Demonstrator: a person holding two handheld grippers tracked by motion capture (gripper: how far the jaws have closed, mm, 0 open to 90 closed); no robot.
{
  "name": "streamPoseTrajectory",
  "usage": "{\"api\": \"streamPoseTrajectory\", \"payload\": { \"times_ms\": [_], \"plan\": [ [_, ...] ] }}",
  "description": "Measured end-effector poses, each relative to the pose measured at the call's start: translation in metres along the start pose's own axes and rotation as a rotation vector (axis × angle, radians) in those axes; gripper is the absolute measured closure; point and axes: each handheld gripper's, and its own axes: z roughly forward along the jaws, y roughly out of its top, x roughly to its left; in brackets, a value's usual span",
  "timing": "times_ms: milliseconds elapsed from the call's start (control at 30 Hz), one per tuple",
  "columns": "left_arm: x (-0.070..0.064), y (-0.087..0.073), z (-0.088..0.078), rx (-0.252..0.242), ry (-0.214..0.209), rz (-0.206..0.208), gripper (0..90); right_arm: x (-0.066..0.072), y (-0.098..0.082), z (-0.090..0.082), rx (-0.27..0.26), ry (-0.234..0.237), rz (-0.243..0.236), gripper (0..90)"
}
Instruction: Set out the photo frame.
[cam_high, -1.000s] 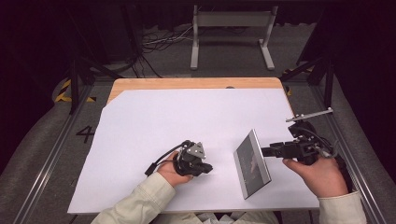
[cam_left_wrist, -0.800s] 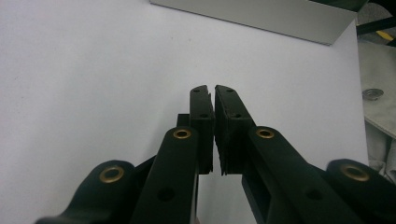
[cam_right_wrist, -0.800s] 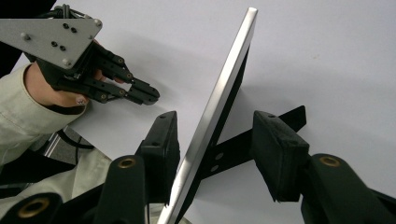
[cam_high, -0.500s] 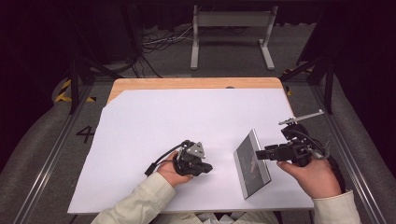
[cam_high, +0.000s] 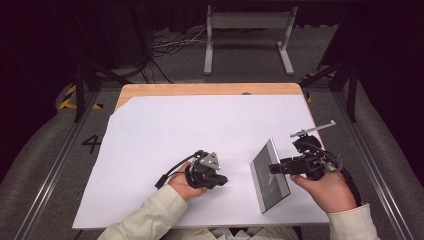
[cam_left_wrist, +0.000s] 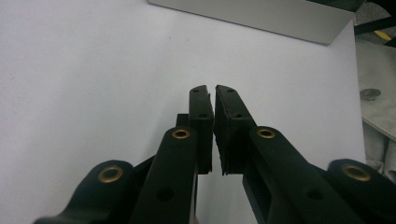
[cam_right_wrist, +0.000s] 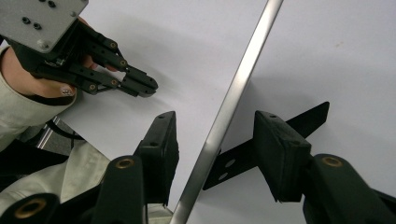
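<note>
A thin silver plate (cam_high: 269, 176) stands tilted on edge on the white sheet (cam_high: 200, 125), propped from behind by a black strip (cam_right_wrist: 314, 114). My right gripper (cam_high: 273, 169) comes in from the right, and its jaws straddle the plate's edge (cam_right_wrist: 233, 100) with a gap on each side. In the right gripper view my right gripper (cam_right_wrist: 215, 117) is open. My left gripper (cam_high: 223, 180) lies on the sheet left of the plate, shut with nothing in it. The left gripper (cam_right_wrist: 150, 87) points toward the plate (cam_left_wrist: 261, 16); close up, the left gripper (cam_left_wrist: 214, 91) shows its pads nearly together.
The white sheet covers most of a wooden table (cam_high: 200, 89). A grey metal stand (cam_high: 247, 22) and cables sit on the floor beyond the table. Dark rails (cam_high: 370, 165) run along both sides. Wide bare sheet lies behind and left of the grippers.
My right gripper has shifted a little left and nearer, so its jaws now reach over the plate's edge. The left hand and the plate have stayed put.
</note>
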Motion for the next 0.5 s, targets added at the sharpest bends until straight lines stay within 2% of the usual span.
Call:
{"api": "streamPoseTrajectory", "payload": {
  "times_ms": [267,500],
  "plan": [
    [0.0002,0.0001,0.0004,0.001,-0.003,0.004,85.2,0.0009,-0.0001,0.0064,0.015,-0.004,-0.01,51.8],
    [-0.0002,0.0002,0.0011,0.004,-0.006,0.004,85.1,0.0044,0.0008,0.0087,0.03,-0.011,-0.024,60.7]
  ]
}}
